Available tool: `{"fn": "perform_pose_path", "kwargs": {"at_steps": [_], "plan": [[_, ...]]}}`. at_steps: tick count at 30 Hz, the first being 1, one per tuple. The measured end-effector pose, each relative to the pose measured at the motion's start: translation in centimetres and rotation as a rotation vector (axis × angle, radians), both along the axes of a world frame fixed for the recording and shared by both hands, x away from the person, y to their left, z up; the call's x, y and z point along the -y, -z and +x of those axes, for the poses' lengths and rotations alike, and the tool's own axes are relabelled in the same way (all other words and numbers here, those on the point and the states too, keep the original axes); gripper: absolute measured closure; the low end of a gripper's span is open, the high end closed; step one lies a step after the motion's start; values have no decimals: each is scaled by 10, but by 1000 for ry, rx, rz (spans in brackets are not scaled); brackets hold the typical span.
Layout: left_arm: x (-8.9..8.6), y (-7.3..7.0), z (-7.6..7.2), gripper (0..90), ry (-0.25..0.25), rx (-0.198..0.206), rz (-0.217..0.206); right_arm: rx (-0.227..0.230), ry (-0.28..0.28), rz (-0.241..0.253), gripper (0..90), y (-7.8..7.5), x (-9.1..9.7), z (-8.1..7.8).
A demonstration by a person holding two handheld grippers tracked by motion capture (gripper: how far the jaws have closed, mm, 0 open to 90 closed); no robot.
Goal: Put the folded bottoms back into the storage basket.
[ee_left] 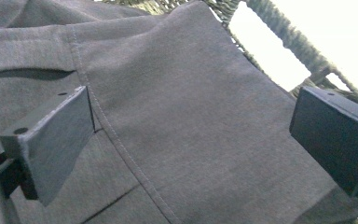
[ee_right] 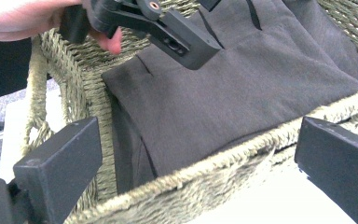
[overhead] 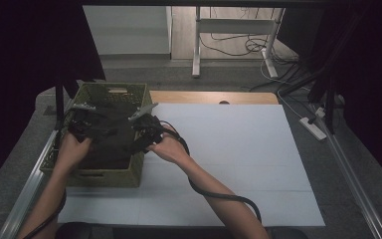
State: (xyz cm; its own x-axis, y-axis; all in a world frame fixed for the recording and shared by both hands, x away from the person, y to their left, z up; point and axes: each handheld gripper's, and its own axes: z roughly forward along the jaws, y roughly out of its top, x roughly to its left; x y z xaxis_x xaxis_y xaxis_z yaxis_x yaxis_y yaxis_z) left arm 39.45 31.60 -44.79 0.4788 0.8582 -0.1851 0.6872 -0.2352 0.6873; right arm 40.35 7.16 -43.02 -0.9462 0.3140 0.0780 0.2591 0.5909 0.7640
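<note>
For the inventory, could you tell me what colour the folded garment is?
Dark grey garment, clearest in the right gripper view.

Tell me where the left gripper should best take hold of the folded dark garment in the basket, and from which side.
Probably the stitched seam edge of the garment, from above. The cloth lies flat in the woven basket, whose walls block a sideways approach. The left gripper already hangs open over that seam, so a downward pinch there should gather a fold.

The high view looks down from above the desk at the woven basket. The left tool view sits very close over the grey cloth inside that basket. The right tool view looks in over the basket's rim. All share the cloth.
</note>
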Motion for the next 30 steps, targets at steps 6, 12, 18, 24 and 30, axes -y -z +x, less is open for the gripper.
{"fn": "perform_pose_path", "kwargs": {"at_steps": [6,12,18,24,30], "plan": [[4,0,-8,9,15,-19,-48,-8,-1,7,10,2,7,0],[13,-3,-15,8,39,-1,-36,-20,5,8,8,4,13,0],[17,-3,-21,10,51,10,-25,-17,8,8,7,6,17,-2],[21,-4,-27,14,55,22,-8,-16,16,18,0,7,20,-3],[22,-7,-35,16,60,41,-7,-15,20,15,0,9,22,-4]]}}
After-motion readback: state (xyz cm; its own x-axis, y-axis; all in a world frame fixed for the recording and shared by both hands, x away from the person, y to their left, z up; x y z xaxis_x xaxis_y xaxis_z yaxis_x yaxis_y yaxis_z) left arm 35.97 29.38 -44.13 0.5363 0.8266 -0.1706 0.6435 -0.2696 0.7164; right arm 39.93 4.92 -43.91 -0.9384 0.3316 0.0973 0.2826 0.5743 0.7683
